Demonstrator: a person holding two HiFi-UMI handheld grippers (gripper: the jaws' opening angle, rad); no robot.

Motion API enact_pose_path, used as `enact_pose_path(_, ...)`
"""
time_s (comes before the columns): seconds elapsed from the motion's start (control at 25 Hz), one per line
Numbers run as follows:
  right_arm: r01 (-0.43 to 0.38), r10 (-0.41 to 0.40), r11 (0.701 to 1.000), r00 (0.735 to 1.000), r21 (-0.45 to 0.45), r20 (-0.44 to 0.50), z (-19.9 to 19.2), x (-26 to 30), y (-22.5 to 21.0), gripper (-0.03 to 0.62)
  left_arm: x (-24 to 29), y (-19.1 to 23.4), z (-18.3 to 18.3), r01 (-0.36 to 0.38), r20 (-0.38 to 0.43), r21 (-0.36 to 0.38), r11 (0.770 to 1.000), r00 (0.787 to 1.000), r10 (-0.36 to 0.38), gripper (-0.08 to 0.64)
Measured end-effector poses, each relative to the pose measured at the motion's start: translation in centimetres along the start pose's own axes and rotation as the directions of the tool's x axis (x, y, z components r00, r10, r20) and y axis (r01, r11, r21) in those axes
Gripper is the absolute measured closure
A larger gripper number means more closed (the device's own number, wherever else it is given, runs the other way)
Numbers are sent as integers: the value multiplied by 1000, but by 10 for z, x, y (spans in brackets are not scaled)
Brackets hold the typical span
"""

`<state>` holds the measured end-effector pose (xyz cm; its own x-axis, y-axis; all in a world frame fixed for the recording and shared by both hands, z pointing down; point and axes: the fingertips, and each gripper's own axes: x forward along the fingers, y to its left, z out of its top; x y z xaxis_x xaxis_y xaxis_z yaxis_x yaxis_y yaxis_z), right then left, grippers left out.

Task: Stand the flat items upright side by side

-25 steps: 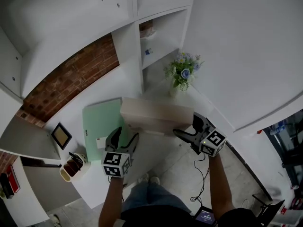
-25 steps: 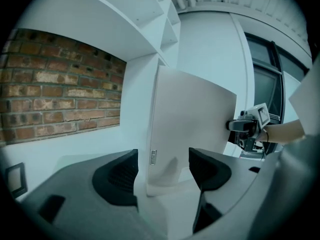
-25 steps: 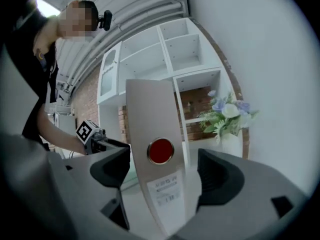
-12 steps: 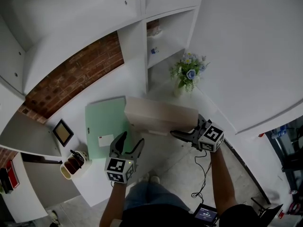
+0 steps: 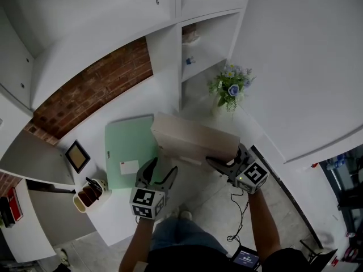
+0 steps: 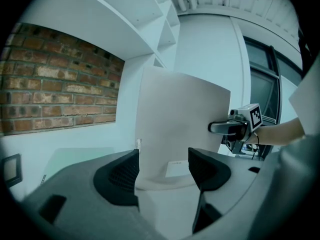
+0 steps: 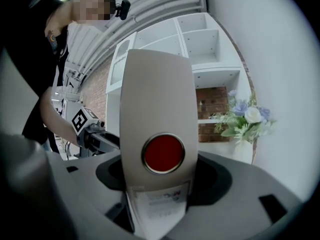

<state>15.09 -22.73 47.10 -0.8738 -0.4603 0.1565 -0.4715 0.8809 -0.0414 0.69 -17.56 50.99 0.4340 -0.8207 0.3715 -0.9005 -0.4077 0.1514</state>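
Your right gripper is clamped on the box file. Its jaws have just been closing, and the pads now sit against both sides of the narrow spine. The round red disc faces straight back at you, and the paper label is just below it, down between the jaws.

Your left gripper is spread wide and grips nothing. The file's other end stands upright directly ahead of its fingertips, roughly centred in the gap. Whether either pad touches it can't be told.

The file stands on its long edge on the white desk, spanning from one gripper to the other.

A green folder lies flat just left of your left gripper, one edge beside the file. Further left are a pen pot and a small framed picture.

Beyond your right gripper, past the far side of the file, stands a bunch of flowers. White shelving and a brick wall lie behind everything.
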Motion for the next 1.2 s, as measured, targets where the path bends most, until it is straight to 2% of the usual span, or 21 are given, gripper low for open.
enact_pose_path(0.12, 51, -51, 999, 998, -12, 34, 7, 1, 5, 296, -2, 3, -1, -11, -2, -3, 1000, 1000, 11, 262)
enact_pose_path(0.36, 166, -168, 985, 983, 41, 71, 11, -2, 4, 304, -8, 10, -3, -28, -4, -10, 1000, 1000, 28, 264)
enact_pose_path(0.6, 245, -244, 970, 963, 0, 114, 34, 3, 5, 308, -13, 16, -3, -39, 4, -17, 999, 999, 39, 264)
enact_pose_path(0.84, 373, -360, 926, 920, -59, 157, 61, 29, -1, 308, -18, 21, 2, -53, 22, -24, 998, 998, 53, 264)
enact_pose_path(1.04, 474, -461, 880, 870, -38, 175, 74, 62, -15, 310, -25, 34, 5, -79, 39, -43, 996, 996, 80, 264)
enact_pose_path(1.2, 510, -496, 859, 850, -42, 178, 79, 95, -26, 310, -32, 44, 2, -97, 45, -66, 993, 994, 100, 264)
